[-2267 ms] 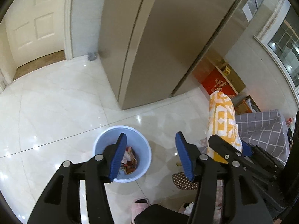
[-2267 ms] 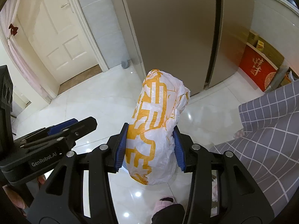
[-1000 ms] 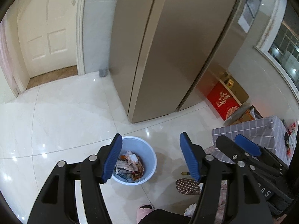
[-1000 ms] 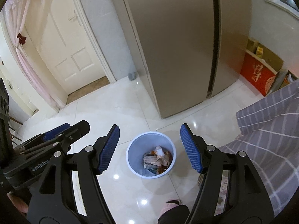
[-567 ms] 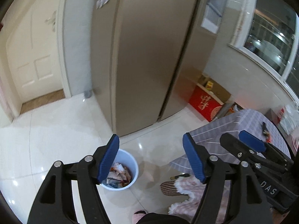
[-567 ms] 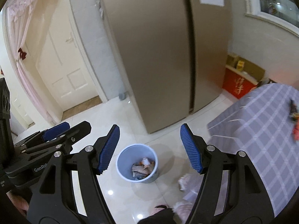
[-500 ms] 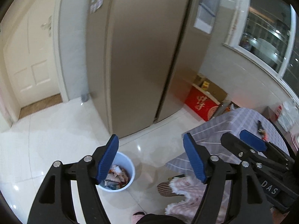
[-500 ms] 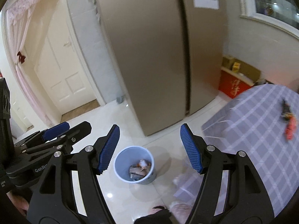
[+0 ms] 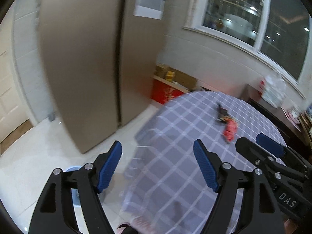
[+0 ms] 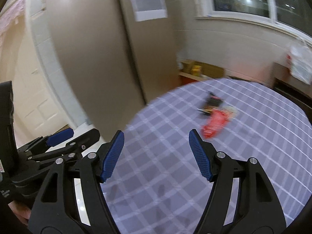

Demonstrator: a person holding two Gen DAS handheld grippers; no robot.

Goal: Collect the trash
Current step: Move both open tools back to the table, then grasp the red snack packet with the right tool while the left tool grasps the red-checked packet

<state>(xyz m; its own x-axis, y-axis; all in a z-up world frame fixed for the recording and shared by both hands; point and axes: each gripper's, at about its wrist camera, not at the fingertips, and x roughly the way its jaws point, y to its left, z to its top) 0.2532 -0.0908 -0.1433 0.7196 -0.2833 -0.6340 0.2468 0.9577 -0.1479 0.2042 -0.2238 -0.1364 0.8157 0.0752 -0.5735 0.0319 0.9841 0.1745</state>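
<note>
A red wrapper (image 9: 230, 129) and a dark wrapper (image 9: 222, 114) lie together on the table with the grey checked cloth (image 9: 185, 136). The right wrist view shows the same red wrapper (image 10: 214, 123) and dark wrapper (image 10: 211, 102), blurred, beyond my right gripper (image 10: 156, 132). That gripper is open and empty above the cloth (image 10: 156, 175). My left gripper (image 9: 157, 142) hangs over the table's near edge, its jaws opening with nothing between them. Only a sliver of the blue bin (image 9: 73, 169) shows behind its left finger.
A tall beige fridge (image 9: 81, 68) stands left of the table, with a red box (image 9: 165, 93) by the wall behind. A white plastic bag (image 9: 273, 91) sits on a dark sideboard under the window. White floor tiles (image 9: 39, 136) lie to the left.
The yellow-and-white bag that my right gripper held is gone from its jaws. Both views have swung right and up, from the blue bin on the floor to the checked table with the wrappers.
</note>
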